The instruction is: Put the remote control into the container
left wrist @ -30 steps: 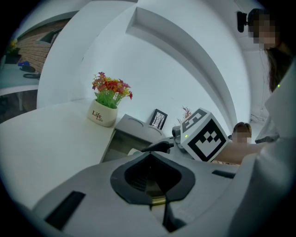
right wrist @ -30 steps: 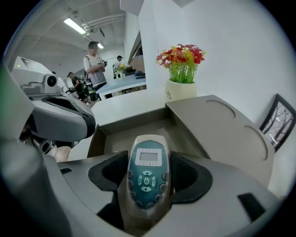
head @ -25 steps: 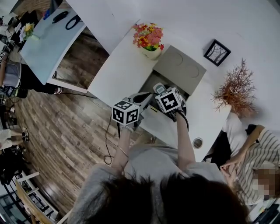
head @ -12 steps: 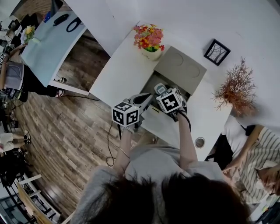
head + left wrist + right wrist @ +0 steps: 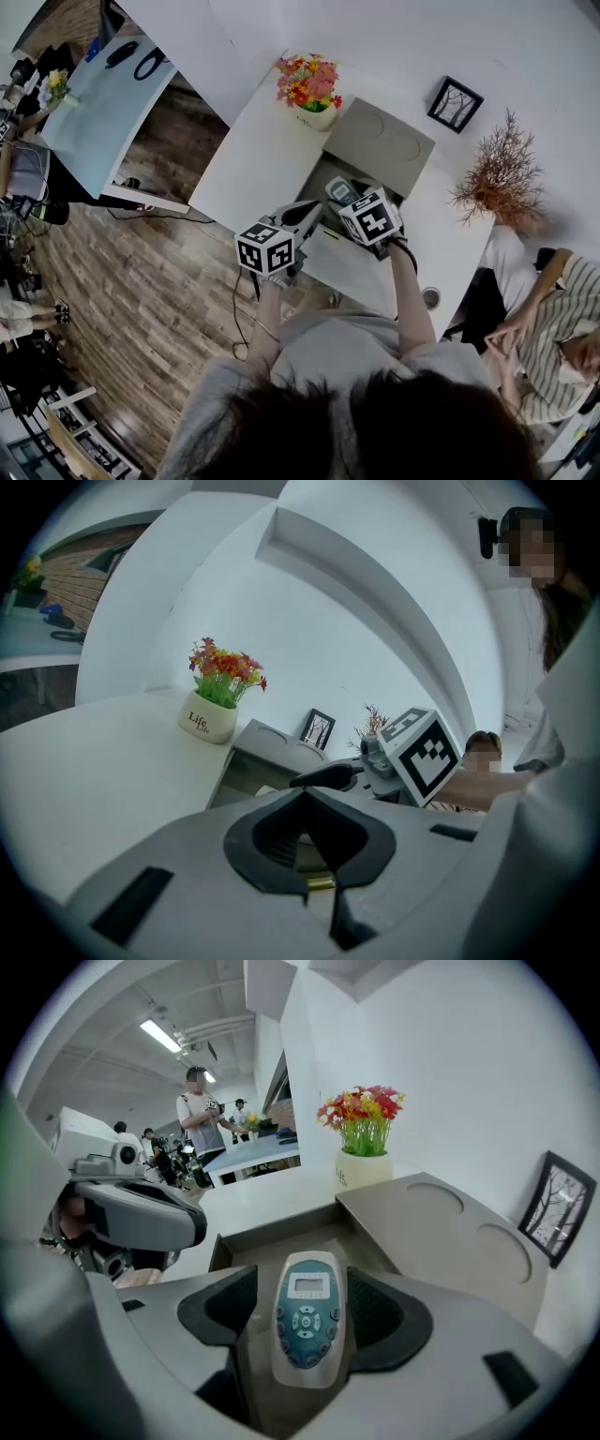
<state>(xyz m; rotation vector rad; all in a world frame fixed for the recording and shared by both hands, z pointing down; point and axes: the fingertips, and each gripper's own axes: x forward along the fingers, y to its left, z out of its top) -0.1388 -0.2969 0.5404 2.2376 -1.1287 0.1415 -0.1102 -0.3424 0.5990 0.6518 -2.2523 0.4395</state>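
"Two grippers, yes? What does each one do?"

"Yes. The right gripper [image 5: 307,1290] squeezes the remote [image 5: 305,1335]. A black pad [image 5: 223,1305] presses on each long side of it. The buttons face up, and the little screen is at the far end. The left gripper [image 5: 302,797] is closed tight. Its tips touch and nothing is in it."

"Where is the remote?"

"It is up in the jaws. Its far end is over the open part of the grey box [image 5: 281,1225]. I cannot tell if it touches the bottom."

"And where is the left gripper?"

"It is just beside the right one, on its left. It is over the near edge of the white table [image 5: 253,159]."

"What is around the box?"

"The flat lid [image 5: 441,1232] sits to the right of the open part. It has two round dents. Behind the box is a white pot [image 5: 362,1168] of red and yellow flowers. A small black frame [image 5: 561,1206] stands by the wall on the right. From above, a dry brown plant [image 5: 497,183] stands further right on the table."

"Is anyone else there?"

"Some people [image 5: 200,1110] stand far back in the room, by another table. One more person [image 5: 553,319] in a striped top is close by on the right."
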